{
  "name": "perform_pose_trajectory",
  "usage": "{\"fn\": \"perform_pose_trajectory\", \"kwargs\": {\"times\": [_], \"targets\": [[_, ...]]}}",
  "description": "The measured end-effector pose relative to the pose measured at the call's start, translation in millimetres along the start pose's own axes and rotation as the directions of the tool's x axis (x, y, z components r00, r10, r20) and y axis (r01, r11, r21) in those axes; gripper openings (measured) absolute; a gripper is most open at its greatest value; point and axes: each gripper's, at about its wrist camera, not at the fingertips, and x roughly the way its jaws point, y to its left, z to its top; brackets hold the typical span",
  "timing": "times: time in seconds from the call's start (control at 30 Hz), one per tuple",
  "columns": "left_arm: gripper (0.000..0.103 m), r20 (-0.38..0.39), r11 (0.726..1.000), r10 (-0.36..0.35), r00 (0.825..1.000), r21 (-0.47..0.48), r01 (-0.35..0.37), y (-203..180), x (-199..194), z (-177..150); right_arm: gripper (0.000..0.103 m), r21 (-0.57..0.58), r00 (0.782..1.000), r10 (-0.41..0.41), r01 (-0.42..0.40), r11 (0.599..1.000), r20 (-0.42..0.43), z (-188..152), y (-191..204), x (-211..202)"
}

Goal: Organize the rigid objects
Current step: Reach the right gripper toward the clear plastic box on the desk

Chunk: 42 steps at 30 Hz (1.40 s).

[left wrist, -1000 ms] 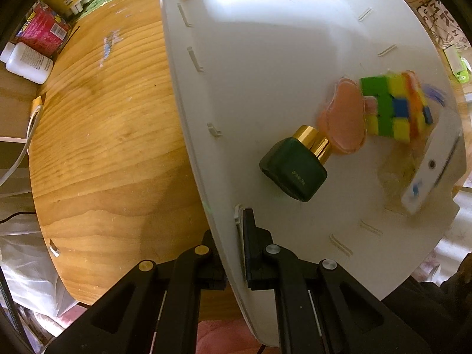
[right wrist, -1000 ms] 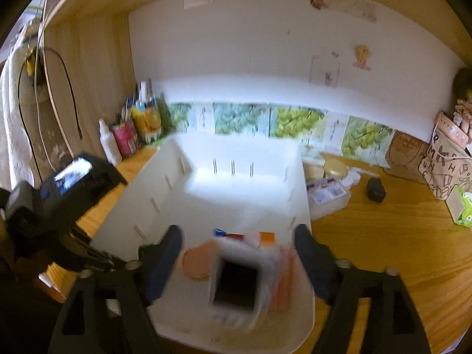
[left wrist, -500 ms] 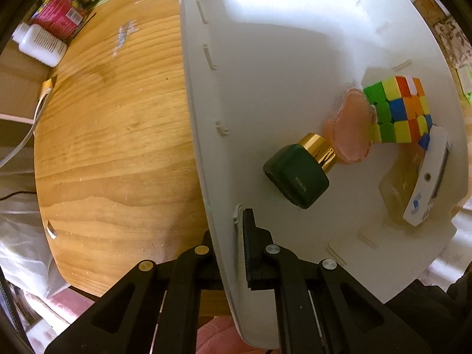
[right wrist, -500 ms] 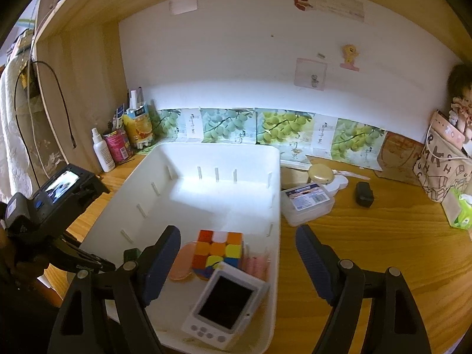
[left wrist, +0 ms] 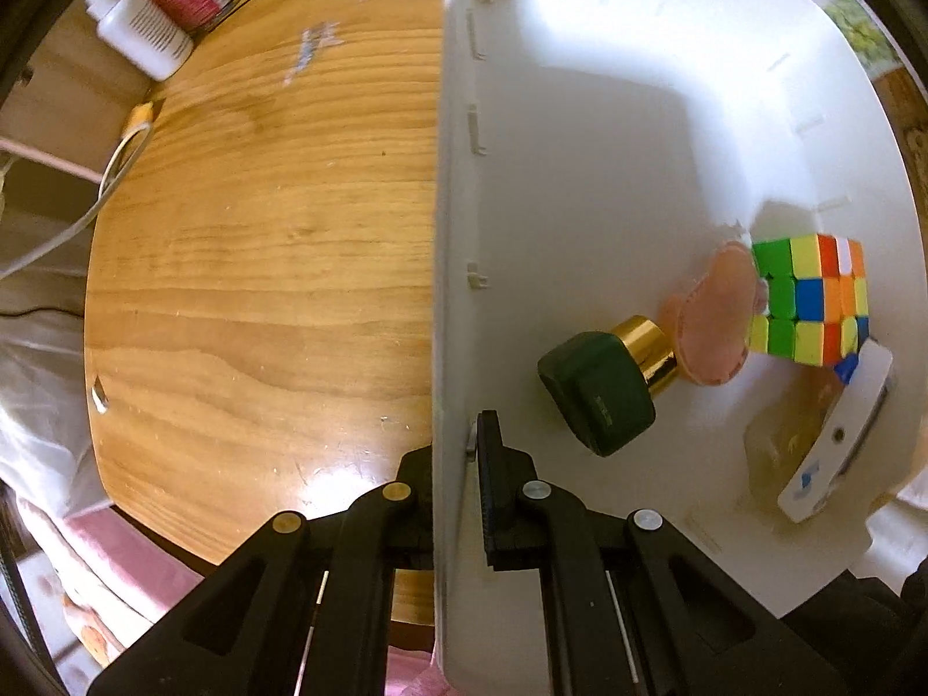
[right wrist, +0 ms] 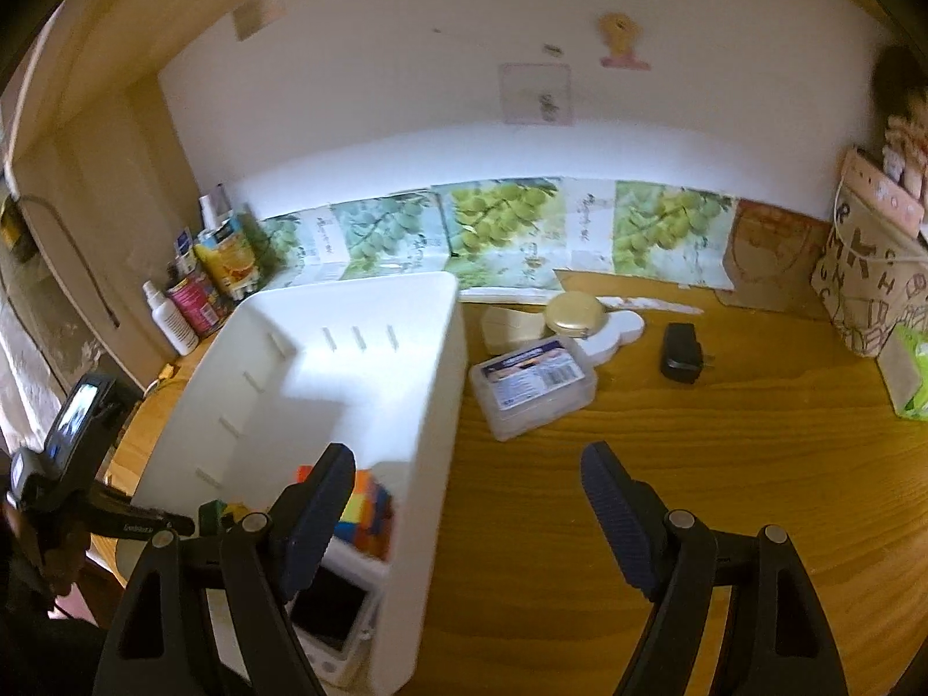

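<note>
The left gripper (left wrist: 455, 452) is clamped on the side wall of a white bin (left wrist: 458, 232), one jaw outside and one inside, low in the left wrist frame. In that view the bin's long axis runs from the bottom edge to the top, filling the right half, with the wooden table (left wrist: 261, 261) on the left. Inside, at right centre, a dark green bottle (left wrist: 597, 400) lies on its side, its gold cap (left wrist: 646, 351) pointing up and right toward a flat pink piece (left wrist: 716, 325); a small print on the bottle is too fine to read. Touching the pink piece is a colour cube (left wrist: 809, 304), and below it, at lower right, a white device (left wrist: 835, 441) leans on edge, its long axis slanting up to the right. The right gripper (right wrist: 470, 510) is spread wide and holds nothing, above the bin's right wall in the lower middle of its frame. At centre lies a clear plastic box (right wrist: 533, 385) with a blue barcode label, unreadable, and right of it a black charger (right wrist: 681, 351).
</note>
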Motion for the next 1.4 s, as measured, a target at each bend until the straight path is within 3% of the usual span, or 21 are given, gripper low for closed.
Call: {"fn": "perform_pose_trajectory", "kwargs": {"times": [0.43,0.77,1.23,1.4], "targets": [[0.01,0.018,0.991,0.014,1.0,-0.131,-0.011,15.8,-0.4,-8.0,0.081,0.182,0.979,0.105,-0.072,0.981,-0.177,30.5,-66.1,55.3],[0.012,0.022,0.984,0.032,0.999,-0.176,-0.028,21.8,2.3,-13.5,0.081,0.358,0.921,0.247,-0.131,0.924,-0.301,46.9,-96.4,105.4],[0.014,0.018,0.973,0.052,0.998,-0.225,-0.047,18.4,-2.5,-12.5,0.081,0.578,0.86,0.349,-0.079,0.812,-0.373,58.5,-110.4,171.3],[0.015,0.017,0.971,0.057,0.998,-0.233,-0.052,18.9,-3.6,-11.7,0.081,0.585,0.848,0.307,0.004,0.811,-0.432,56.0,-107.9,184.4]]}}
